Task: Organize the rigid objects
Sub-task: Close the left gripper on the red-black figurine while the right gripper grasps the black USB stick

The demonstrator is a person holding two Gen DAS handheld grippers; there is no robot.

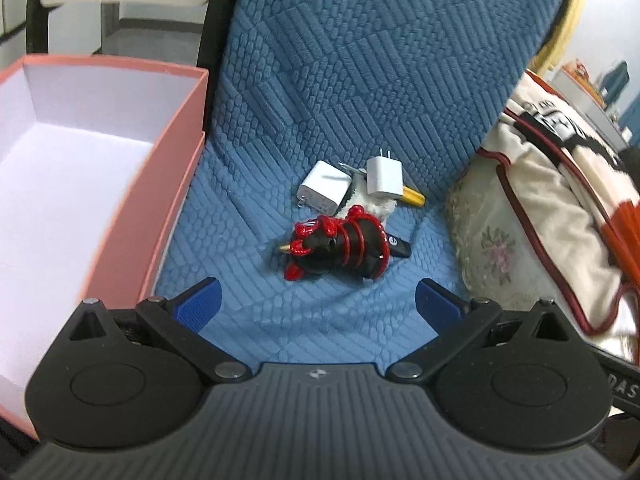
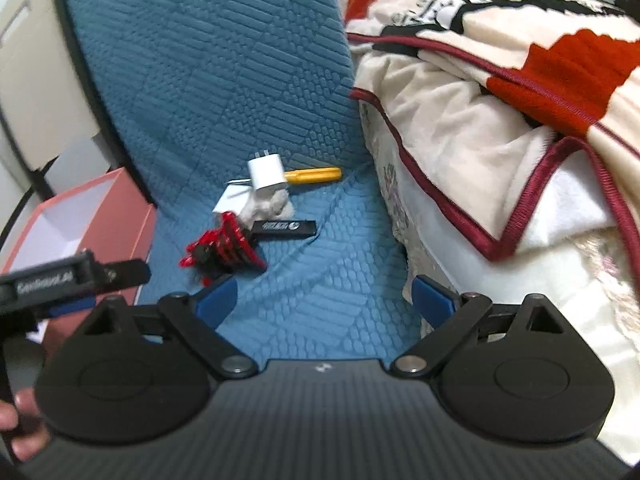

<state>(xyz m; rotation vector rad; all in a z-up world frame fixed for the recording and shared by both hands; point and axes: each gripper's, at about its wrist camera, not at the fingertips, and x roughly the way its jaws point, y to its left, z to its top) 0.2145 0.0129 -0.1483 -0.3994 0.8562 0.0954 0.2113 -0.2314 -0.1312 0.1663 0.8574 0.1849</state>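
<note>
A small pile lies on the blue quilted seat cover [image 1: 328, 312]: a red and black toy figure [image 1: 340, 246], two white plug chargers [image 1: 322, 191] [image 1: 384, 176], a yellow-handled tool [image 1: 414, 196], a black flat stick [image 1: 400, 246] and a white fluffy piece [image 1: 380, 206]. My left gripper [image 1: 318, 298] hovers open just in front of the toy, nothing between its blue pads. In the right wrist view the same toy [image 2: 224, 246], black stick [image 2: 286, 227], charger [image 2: 266, 174] and yellow tool [image 2: 316, 175] lie ahead. My right gripper [image 2: 324, 298] is open and empty.
An open pink box [image 1: 172, 152] with a white inside stands to the left of the seat; its corner [image 2: 116, 208] shows in the right wrist view. A cream and red blanket [image 2: 500, 128] is heaped on the right. The left gripper's body [image 2: 68, 280] and a hand [image 2: 20, 428] show at left.
</note>
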